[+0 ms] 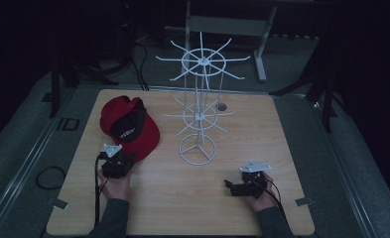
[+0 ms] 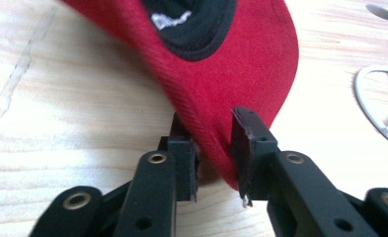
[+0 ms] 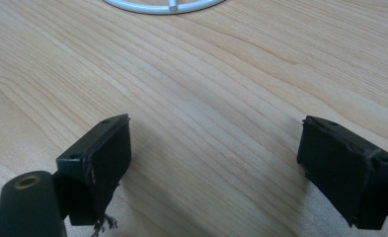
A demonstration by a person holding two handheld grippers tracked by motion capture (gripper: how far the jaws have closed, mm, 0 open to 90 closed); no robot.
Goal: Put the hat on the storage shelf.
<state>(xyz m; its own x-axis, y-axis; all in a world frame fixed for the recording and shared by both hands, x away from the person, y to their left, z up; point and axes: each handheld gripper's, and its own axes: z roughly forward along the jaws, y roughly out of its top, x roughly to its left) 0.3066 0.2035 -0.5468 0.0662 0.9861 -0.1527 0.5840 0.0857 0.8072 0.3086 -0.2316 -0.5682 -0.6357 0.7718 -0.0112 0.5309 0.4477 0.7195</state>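
Observation:
A red cap (image 1: 129,128) with a black lining lies upside down on the left part of the wooden table (image 1: 182,203). My left gripper (image 1: 127,158) sits at the cap's near edge. In the left gripper view its jaws stand narrow on either side of the red cap's (image 2: 221,74) brim, so my left gripper (image 2: 215,148) is shut on that edge. A white wire rack (image 1: 201,89) with radiating hooks stands mid-table on a ring base (image 1: 197,148). My right gripper (image 1: 230,187) rests low on the table at the front right, and in its own view my right gripper (image 3: 216,168) is open wide over bare wood.
The rack's ring base (image 2: 374,108) lies right of the cap, and its near rim (image 3: 167,6) is ahead of my right gripper. A round hole (image 1: 222,106) is in the tabletop behind the rack. Dark stands and a desk frame (image 1: 227,25) are beyond the table.

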